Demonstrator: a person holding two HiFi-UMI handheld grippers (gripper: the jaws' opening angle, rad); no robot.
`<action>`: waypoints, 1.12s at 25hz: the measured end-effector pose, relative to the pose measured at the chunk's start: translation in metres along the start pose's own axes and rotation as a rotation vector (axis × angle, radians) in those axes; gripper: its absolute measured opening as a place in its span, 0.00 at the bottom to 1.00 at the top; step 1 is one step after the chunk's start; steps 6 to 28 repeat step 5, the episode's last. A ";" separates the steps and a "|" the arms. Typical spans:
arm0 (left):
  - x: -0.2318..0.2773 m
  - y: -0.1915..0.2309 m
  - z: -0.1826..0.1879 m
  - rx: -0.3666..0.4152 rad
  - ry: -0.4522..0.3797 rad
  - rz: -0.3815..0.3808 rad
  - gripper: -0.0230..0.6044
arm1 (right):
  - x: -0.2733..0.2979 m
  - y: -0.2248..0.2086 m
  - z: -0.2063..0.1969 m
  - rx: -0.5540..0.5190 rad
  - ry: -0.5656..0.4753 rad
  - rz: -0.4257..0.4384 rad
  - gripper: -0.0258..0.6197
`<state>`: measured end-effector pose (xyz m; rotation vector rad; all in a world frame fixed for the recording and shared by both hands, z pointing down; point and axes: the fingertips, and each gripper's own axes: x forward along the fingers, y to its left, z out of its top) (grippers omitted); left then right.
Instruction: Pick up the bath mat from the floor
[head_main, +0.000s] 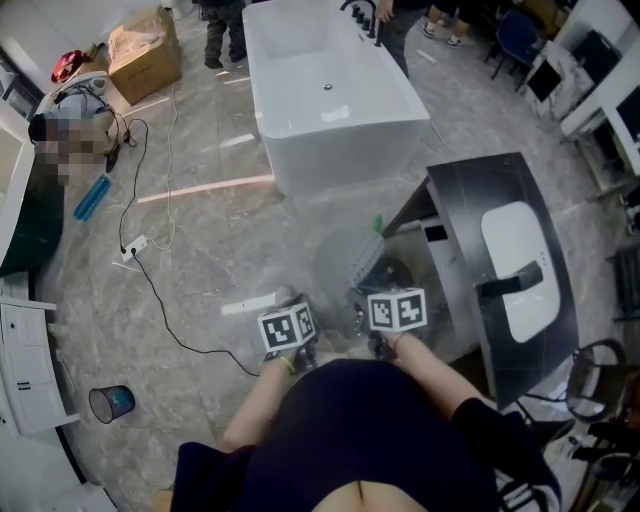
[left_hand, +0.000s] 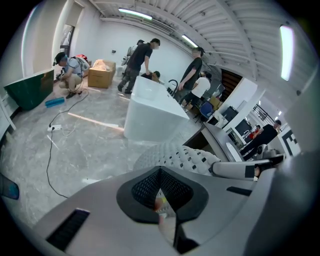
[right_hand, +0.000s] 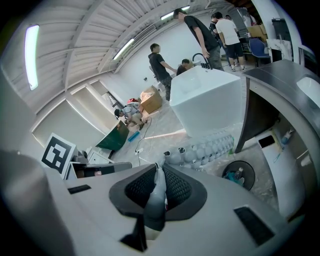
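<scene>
The bath mat is a pale, see-through sheet with rows of bumps and holes, held up off the floor in front of me. In the left gripper view the mat bulges just beyond the jaws, and my left gripper is shut on its thin edge. In the right gripper view my right gripper is shut on a folded edge of the mat, which stretches away toward the tub. In the head view the left gripper and right gripper sit side by side under their marker cubes.
A white bathtub stands ahead, with people beside it. A dark vanity with a white basin is at the right, a round black bin beneath it. A black cable, a power strip, a cardboard box and a blue cup are at the left.
</scene>
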<state>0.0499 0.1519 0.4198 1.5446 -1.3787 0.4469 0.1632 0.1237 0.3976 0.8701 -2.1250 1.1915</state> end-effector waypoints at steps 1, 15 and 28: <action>0.000 0.000 0.000 -0.002 -0.001 0.000 0.03 | 0.000 0.000 0.001 -0.001 -0.002 0.000 0.12; -0.001 0.003 -0.001 -0.010 -0.002 0.002 0.03 | 0.000 0.002 0.002 -0.002 -0.003 0.000 0.12; -0.001 0.003 -0.001 -0.010 -0.002 0.002 0.03 | 0.000 0.002 0.002 -0.002 -0.003 0.000 0.12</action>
